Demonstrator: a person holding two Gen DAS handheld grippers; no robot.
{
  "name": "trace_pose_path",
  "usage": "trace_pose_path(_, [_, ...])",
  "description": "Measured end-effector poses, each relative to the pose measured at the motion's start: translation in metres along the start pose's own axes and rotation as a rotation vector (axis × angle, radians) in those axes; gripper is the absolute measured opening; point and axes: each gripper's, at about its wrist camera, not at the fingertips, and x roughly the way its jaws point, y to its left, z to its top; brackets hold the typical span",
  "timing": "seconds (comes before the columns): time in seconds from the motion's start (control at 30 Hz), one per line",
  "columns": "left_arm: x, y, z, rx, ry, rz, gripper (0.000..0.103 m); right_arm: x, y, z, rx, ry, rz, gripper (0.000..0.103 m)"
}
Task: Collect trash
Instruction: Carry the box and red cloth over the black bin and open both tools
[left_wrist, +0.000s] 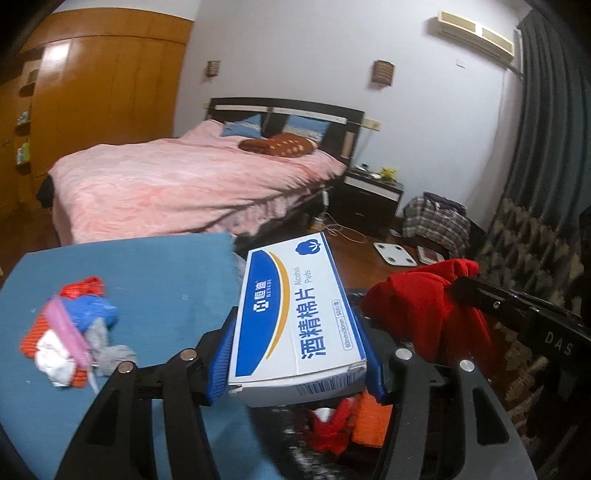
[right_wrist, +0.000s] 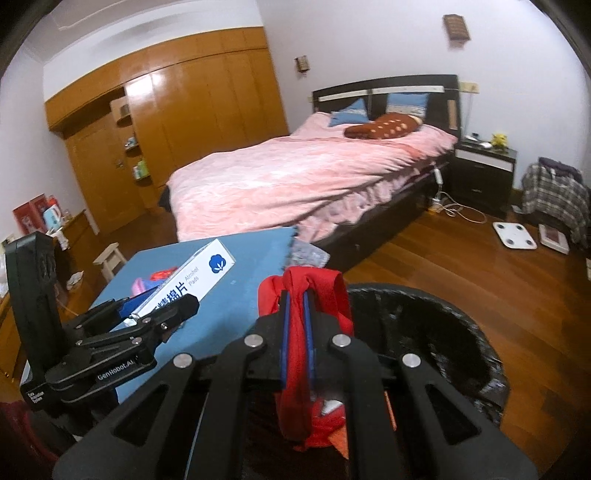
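Midway through, by the look of it. Left gripper clamped by its blue-padded fingers on a white-and-blue cardboard box of alcohol pads, held out above the edge of the blue-topped table. Right gripper squeezed tight on a red crumpled plastic bag, carried just above the round bin lined with a black plastic bag. Inside that bin, already some red and orange scraps below the fingers, so probably part of the job done. Not yet dropped: both held pieces. Left to gather afterwards: a mixed heap of red, blue, white, grey and pink scraps lying on the table, well apart from either gripper. Judged from this, two releases over the bin, then at least one more trip to the table.

From the left wrist view: the full printed face of the box, the whole heap on the table with its separate colours, and the red bag hanging from the other gripper's tip at the right edge. Bin mostly lost there, only a dark blurred rim and scraps showing beneath the box.

From the right wrist view: the bin's wide open mouth and its place on the brown wooden floor beside the table, plus the left gripper seen from the side with the box sticking out of it. Heap almost hidden here, only a sliver of pink and red behind the box. How full the bin is: cannot tell, interior dark.
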Motion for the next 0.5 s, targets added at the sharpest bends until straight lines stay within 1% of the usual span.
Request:
trace_pose_path(0.2, [0.019, -0.028, -0.005, 0.032, 0.021, -0.038, 0.057, -0.013, -0.028, -0.013, 0.03, 0.001, -0.06, 0.007])
trace_pose_path(0.47, [0.04, -0.048, -0.006, 0.056, 0.046, -0.076, 0.057, -0.015, -0.053, -0.025, 0.074, 0.012, -0.111, 0.007])
trace_pose_path(0.5, [0.042, -0.049, -0.006, 0.059, 0.051, -0.082, 0.057, -0.015, -0.054, -0.026, 0.076, 0.014, -0.114, 0.009])
